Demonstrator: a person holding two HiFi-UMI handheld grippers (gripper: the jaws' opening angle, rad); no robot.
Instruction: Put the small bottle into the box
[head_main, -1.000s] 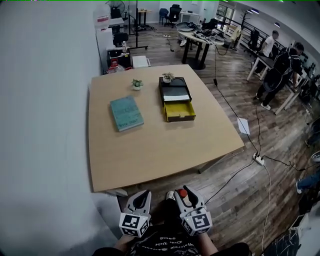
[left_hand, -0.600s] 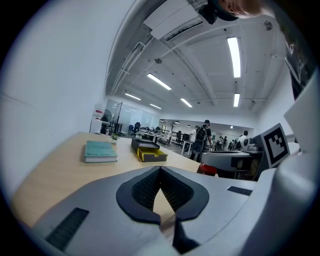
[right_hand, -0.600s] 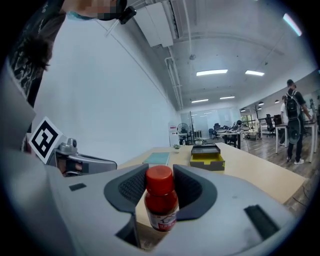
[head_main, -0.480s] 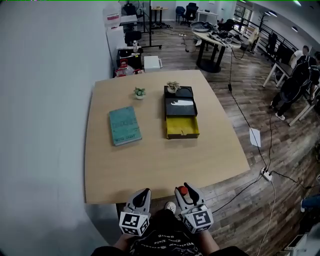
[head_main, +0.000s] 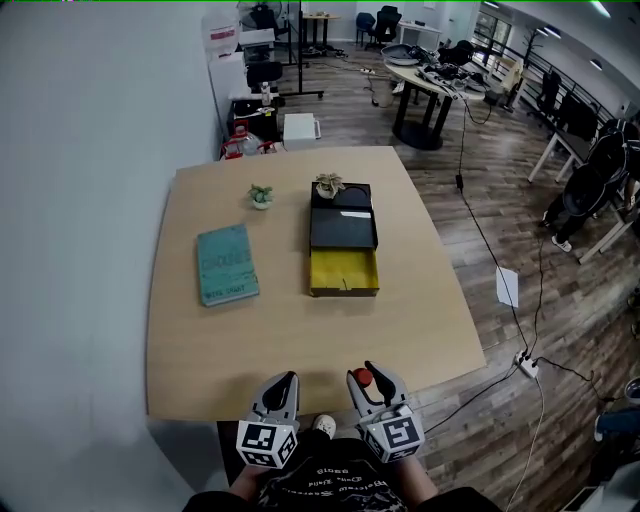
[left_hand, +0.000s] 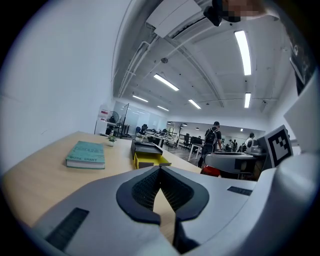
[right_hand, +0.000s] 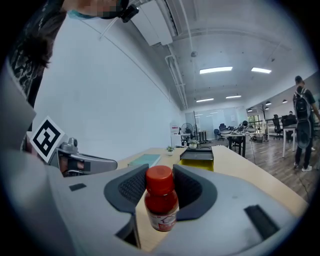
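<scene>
The small bottle (right_hand: 161, 200), red-filled with a red cap, stands upright between the pads of my right gripper (right_hand: 160, 175), which is shut on it. In the head view that right gripper (head_main: 368, 380) hangs at the table's near edge with the bottle's cap (head_main: 363, 377) showing. My left gripper (head_main: 278, 388) is beside it, shut and holding nothing, its pads meeting at the tips (left_hand: 160, 169). The box (head_main: 343, 228) is black with an open yellow drawer (head_main: 343, 273). It lies mid-table, well ahead of both grippers, and shows as the yellow drawer (right_hand: 196, 161) in the right gripper view.
A teal book (head_main: 227, 265) lies left of the box, and two small potted plants (head_main: 261, 195) (head_main: 329, 185) stand behind it. The wooden table (head_main: 420, 300) has a white wall on its left. A cable and power strip (head_main: 522, 362) lie on the floor at right; desks and people fill the back.
Both grippers have moved forward together, from over the floor short of the table to its near edge. The bottle has stayed in the right gripper; the table now looks closer.
</scene>
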